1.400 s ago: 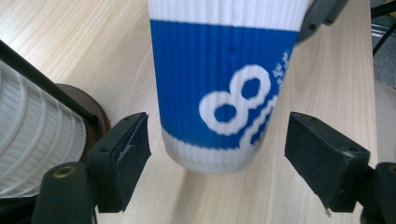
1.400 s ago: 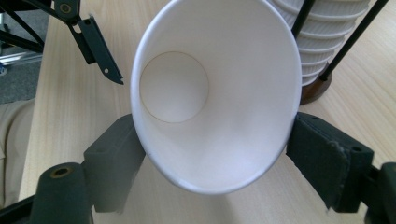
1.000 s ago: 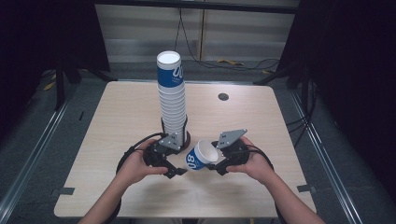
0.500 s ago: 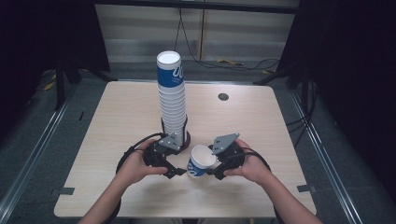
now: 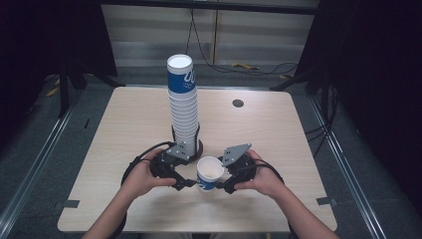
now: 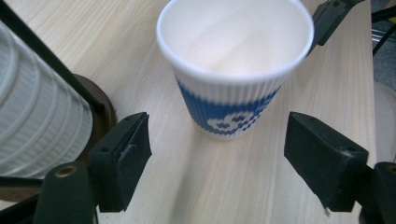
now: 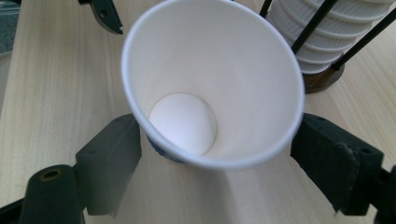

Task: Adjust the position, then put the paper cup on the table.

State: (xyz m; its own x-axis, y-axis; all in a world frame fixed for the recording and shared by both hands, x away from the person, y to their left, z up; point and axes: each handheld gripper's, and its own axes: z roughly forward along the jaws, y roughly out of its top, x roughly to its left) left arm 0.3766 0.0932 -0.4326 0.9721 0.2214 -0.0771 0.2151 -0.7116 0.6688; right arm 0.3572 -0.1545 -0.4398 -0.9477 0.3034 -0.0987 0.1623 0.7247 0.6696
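1. Left gripper (image 5: 187, 183): its jaws stand apart with nothing between them. The paper cup (image 5: 210, 173) is just ahead of its black pads, not between them. Bring it in only if the cup needs steadying, and then low on the ribbed wall, never on the rim.
2. Stack of paper cups (image 5: 183, 107): it rises behind the left gripper inside a holder of thin black rods on a dark round base (image 5: 200, 148). The nested rims make tight white ridges, and the top cup shows a blue band. Keep both hands away from it (a tall, light column like this probably tips easily).
3. The single cup stands upright near the front edge of the table (image 5: 278, 129), between the two grippers. It is thin white paper, tapered, with a rolled lip, a smooth inside and a corrugated blue-and-white sleeve.
4. Right gripper (image 5: 225, 188): it grips the cup, one pad on each side of the lower wall. Judging by the thin paper, squeeze lightly, set the base flat on the pale wood-grain top, then open and draw straight back.
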